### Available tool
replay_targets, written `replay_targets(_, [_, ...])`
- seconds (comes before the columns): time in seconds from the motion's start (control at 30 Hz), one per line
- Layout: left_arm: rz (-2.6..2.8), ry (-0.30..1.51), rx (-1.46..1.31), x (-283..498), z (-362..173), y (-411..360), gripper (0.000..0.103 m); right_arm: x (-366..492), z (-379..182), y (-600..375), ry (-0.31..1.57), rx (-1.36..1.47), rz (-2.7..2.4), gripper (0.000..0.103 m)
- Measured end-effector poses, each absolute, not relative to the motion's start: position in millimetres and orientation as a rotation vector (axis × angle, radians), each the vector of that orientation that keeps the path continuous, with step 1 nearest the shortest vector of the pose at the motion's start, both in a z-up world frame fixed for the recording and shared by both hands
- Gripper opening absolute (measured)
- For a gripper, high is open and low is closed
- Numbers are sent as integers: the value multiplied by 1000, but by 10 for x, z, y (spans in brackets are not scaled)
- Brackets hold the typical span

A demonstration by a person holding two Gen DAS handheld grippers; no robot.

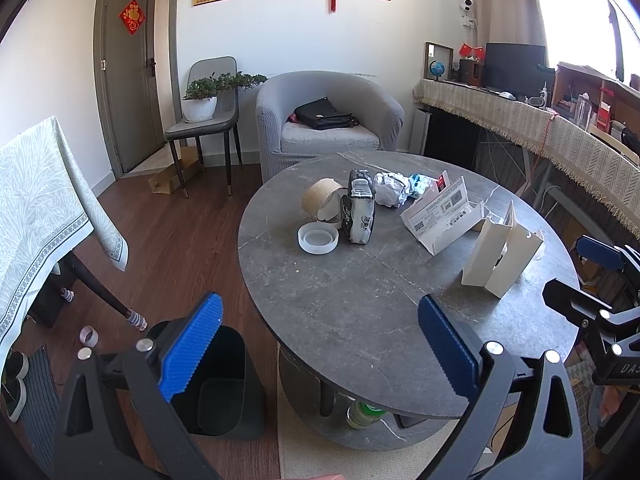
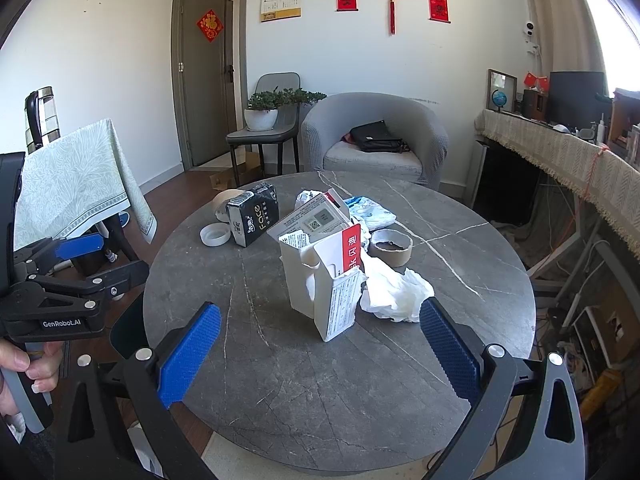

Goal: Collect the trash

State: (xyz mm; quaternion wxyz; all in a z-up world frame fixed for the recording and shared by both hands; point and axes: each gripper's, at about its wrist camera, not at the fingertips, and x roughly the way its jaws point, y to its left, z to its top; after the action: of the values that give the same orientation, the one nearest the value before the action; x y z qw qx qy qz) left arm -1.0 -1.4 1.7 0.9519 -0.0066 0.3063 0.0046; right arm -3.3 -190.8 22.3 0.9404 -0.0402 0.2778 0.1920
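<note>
Both the left hand-held gripper [image 1: 320, 344] and right hand-held gripper [image 2: 320, 352] hang spread and empty; the white carton [image 2: 324, 280] on the counter [image 2: 400, 380] looks light, probably crushable, best pinched across its upright walls

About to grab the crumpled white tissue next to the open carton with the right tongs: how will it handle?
The crumpled white tissue looks soft and very light, so it should squash flat between the pads. Its loose folds may trail or snag the open white carton it touches, which looks empty and apt to tip.
</note>
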Motion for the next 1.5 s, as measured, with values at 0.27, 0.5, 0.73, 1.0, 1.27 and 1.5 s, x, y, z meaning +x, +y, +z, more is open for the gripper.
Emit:
replay_targets(0.27, [11,628,-14,-4,2,-17,100,-29,200,-1903,569,-85,389,100])
replay_targets(0.5, [11,628,-15,-4,-1,-18,100,-28,202,-1899,571,-86,388,100])
replay_targets(0.73, [10,629,-17,-1,-10,-22,100,-28,193,-1920,571,-84,385,100])
replay_targets(1.0, [10,629,-31,0,-13,-4,100,-21,197,-1924,572,-86,378,100])
replay_targets(1.27, [-17,596,-31,-34,36,-9,100,15,209,-1996,576,-89,354,100])
replay_targets(1.5, [-116,563,-37,-67,76,-97,99,74,249,-2201,582,-61,350,100])
